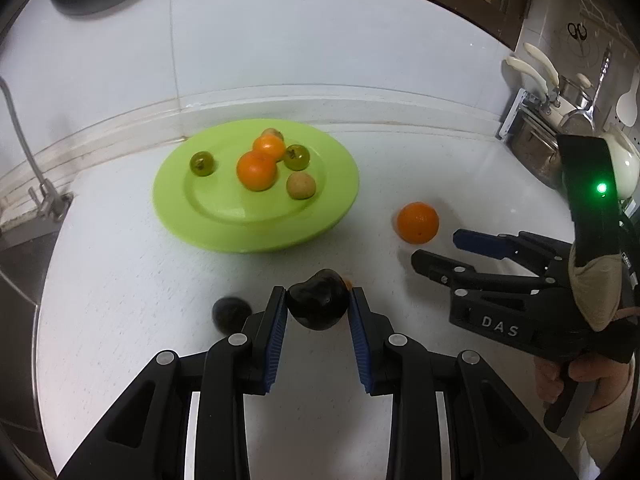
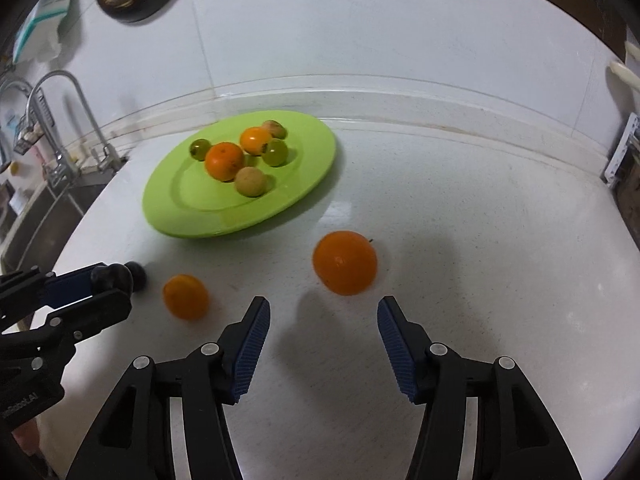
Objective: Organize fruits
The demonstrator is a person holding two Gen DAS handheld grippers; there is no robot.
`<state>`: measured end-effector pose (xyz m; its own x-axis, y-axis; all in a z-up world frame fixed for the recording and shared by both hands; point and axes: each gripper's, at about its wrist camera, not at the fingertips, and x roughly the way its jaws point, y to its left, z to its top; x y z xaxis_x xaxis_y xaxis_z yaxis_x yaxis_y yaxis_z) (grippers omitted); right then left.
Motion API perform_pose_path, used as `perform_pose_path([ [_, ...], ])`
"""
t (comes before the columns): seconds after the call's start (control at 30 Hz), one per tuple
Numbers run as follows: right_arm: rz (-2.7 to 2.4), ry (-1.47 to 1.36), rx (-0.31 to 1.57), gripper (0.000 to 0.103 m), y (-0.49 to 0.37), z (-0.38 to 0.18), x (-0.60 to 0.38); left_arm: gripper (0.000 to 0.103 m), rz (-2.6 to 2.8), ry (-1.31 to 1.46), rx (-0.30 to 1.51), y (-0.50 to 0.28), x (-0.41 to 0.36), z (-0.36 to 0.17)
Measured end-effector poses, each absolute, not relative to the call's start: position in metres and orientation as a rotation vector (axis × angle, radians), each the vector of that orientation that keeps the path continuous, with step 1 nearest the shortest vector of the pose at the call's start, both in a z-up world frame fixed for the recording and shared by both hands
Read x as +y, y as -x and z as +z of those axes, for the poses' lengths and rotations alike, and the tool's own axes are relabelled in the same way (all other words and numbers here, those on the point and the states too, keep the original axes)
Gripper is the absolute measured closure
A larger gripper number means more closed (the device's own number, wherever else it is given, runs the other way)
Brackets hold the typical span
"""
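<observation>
Left gripper (image 1: 319,300) pinches a dark plum (image 1: 318,299) in front of the green plate (image 1: 256,232). Right gripper (image 2: 324,316), marked "DAS", is spread wide behind an orange (image 2: 345,262) lying right of the plate.

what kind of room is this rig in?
Most likely a home kitchen: a faucet over a steel sink at the counter's left end, a rack of pots and utensils on the right, and a tiled backsplash behind the green plate.
</observation>
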<state>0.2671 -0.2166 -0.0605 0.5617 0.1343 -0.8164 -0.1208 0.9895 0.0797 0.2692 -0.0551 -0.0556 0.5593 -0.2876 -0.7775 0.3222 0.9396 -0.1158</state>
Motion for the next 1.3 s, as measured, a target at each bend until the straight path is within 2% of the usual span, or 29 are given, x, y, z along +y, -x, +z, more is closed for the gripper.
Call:
perform_pose_path([
  [0.37, 0.137, -0.044, 0.965, 0.047, -0.299, -0.067, -0.232, 0.072, -0.349, -0.054, 0.931, -0.297, -0.069, -0.059],
  [0.63, 0.152, -0.049, 0.992, 0.062, -0.312, -0.073, -0.234, 0.072, -0.330, -0.057, 0.953, -0.314, -0.072, -0.061],
  [0.9, 0.156, -0.065, 0.972, 0.062, -0.307, -0.068, -0.235, 0.072, -0.340, -0.055, 0.951, -0.313, -0.071, -0.059],
  [1.3, 0.212, -0.090, 0.885, 0.062, -0.288, -0.026, -0.211, 0.072, -0.351, -0.045, 0.916, -0.302, -0.055, -0.041],
])
